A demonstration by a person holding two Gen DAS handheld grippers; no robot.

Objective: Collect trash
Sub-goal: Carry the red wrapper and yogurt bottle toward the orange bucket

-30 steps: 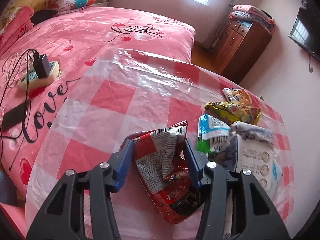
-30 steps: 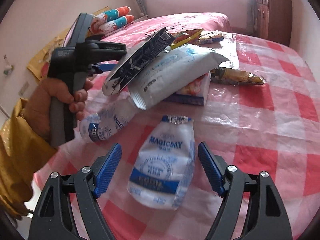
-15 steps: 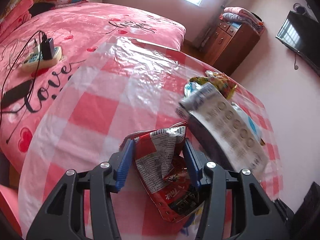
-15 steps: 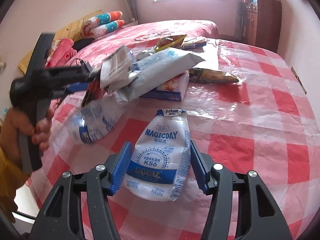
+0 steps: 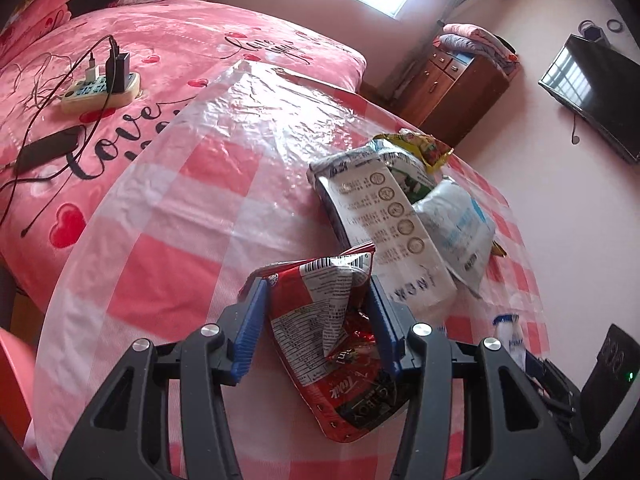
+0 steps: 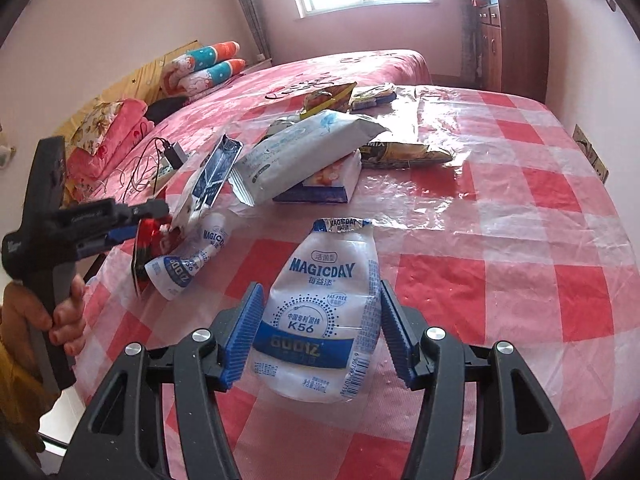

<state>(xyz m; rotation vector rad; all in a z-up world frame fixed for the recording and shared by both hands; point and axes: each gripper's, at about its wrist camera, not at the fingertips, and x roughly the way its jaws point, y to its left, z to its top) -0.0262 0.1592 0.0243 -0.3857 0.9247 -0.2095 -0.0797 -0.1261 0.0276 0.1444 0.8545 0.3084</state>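
My left gripper (image 5: 318,320) is shut on a crumpled red snack wrapper (image 5: 332,340) and holds it over the checked table's near edge; it also shows from the side in the right wrist view (image 6: 138,232). My right gripper (image 6: 318,330) is shut on a white MAGICDAY drink bottle (image 6: 324,312) that lies flat on the table. A second small MAGICDAY bottle (image 6: 188,264) lies at the table's left edge. A pile of trash sits further back: a white wipes pack (image 6: 304,152), a dark foil wrapper (image 6: 216,172) and a blue-and-white box (image 6: 332,180).
The round table has a red-and-white checked cover (image 6: 520,240) under clear plastic. More wrappers (image 6: 404,152) lie at its far side. A pink bed (image 5: 120,80) with a power strip (image 5: 100,88) and phone stands beside it. A wooden cabinet (image 5: 452,80) is beyond.
My right gripper has closed in on the MAGICDAY bottle. My left gripper has swung down and left with the red wrapper, away from the pile.
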